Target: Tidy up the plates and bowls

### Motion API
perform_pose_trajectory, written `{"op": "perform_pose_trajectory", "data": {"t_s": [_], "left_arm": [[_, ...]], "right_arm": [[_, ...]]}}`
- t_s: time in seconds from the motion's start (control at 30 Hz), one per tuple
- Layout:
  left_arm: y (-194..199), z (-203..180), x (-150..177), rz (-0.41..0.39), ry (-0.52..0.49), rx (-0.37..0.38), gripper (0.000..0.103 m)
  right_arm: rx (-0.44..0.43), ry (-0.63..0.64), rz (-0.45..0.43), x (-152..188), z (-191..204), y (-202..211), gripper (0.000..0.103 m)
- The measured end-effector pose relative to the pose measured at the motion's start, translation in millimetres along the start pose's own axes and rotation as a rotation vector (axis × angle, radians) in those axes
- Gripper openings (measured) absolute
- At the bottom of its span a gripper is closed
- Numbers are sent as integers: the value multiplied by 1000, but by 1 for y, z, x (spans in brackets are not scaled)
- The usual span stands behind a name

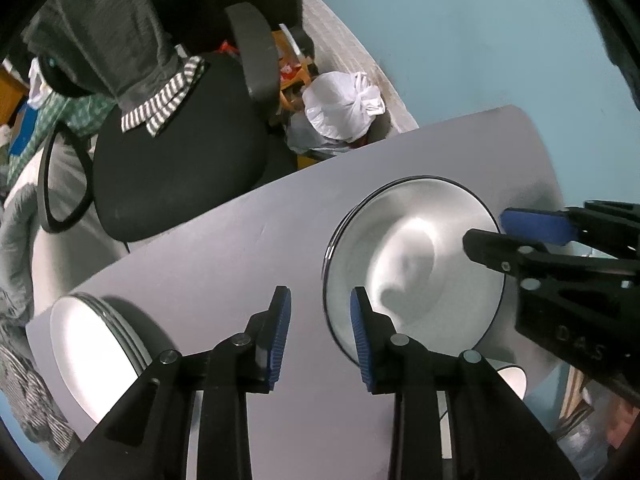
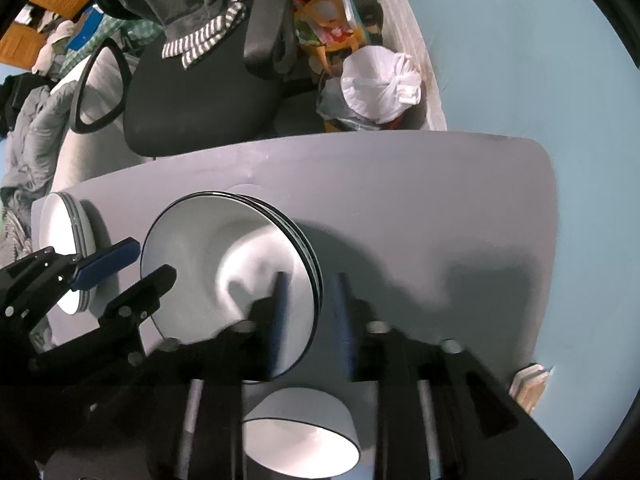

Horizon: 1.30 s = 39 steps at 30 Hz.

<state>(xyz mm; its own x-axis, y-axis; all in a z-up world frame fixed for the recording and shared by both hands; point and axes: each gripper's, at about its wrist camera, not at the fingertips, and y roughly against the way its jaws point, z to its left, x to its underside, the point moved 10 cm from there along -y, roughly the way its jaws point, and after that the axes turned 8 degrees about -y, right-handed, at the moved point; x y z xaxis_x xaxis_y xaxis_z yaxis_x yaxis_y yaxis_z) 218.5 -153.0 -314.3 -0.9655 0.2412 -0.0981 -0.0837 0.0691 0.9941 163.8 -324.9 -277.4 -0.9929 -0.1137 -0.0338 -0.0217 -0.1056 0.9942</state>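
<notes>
Both grippers, left gripper (image 1: 320,336) and right gripper (image 2: 310,320), stand open astride opposite rims of the black-rimmed plate stack (image 2: 228,264), gripping nothing; a release, seemingly. Next: the bowl (image 2: 300,436) at six o'clock, second plate stack (image 1: 88,352) at nine.

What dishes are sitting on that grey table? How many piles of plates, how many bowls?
Piles of plates: 2, the black-rimmed pile and the pale-rimmed pile
Bowls: 1, the grey bowl
Total: 3
How many plates each pile holds cannot be told.
</notes>
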Motion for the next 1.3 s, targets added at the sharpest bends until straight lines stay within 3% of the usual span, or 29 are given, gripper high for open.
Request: {"op": "perform_pose_trajectory", "data": {"t_s": [0.23,0.5,0.6,0.83,1.3], "left_arm": [[30,7,6,-79,41,20,48],[73,11,11,-187,43,-2,50],[88,12,15,-228,45,-14,63],[108,6,23,-275,32,-9,63],[138,-17,40,-329,-14,32,74]], "right_arm": [[43,25,-95,1,-3,31,50],[65,28,-194,8,-3,69,58],[78,31,-236,11,-3,84,59],[52,-8,-294,23,-4,109,67],[25,-115,-350,61,-14,137,69]]}}
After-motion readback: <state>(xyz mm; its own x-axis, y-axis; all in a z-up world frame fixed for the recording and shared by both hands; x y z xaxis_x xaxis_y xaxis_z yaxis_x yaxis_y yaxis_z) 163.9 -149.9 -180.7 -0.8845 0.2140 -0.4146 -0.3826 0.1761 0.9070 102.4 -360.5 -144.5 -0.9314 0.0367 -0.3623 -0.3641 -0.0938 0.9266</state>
